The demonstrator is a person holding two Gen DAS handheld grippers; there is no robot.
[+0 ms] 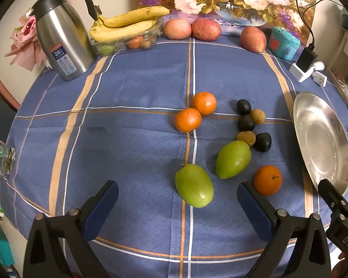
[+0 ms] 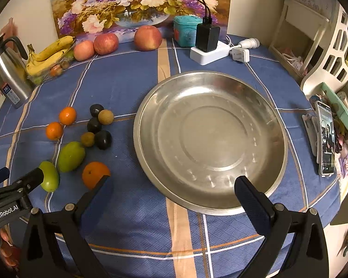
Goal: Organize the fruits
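Note:
Loose fruit lies on the blue checked cloth: two green fruits [image 1: 194, 185] [image 1: 233, 159], three oranges [image 1: 188, 119] [image 1: 204, 103] [image 1: 268, 180], and a cluster of small dark fruits [image 1: 246, 122] and brown fruits [image 1: 246, 138]. An empty steel plate [image 2: 211, 139] sits to their right. My left gripper [image 1: 177, 193] is open, with the near green fruit just ahead between its fingers, untouched. My right gripper [image 2: 171, 184] is open over the plate's near rim, holding nothing.
At the back stand a steel kettle [image 1: 62, 37], bananas [image 1: 127, 25] on a clear tray, three apples [image 1: 206, 29], a teal box [image 1: 283, 42] and a charger on a power strip [image 2: 208, 46]. A phone [image 2: 326, 141] stands at the right edge. A glass mug [image 1: 2, 157] sits left.

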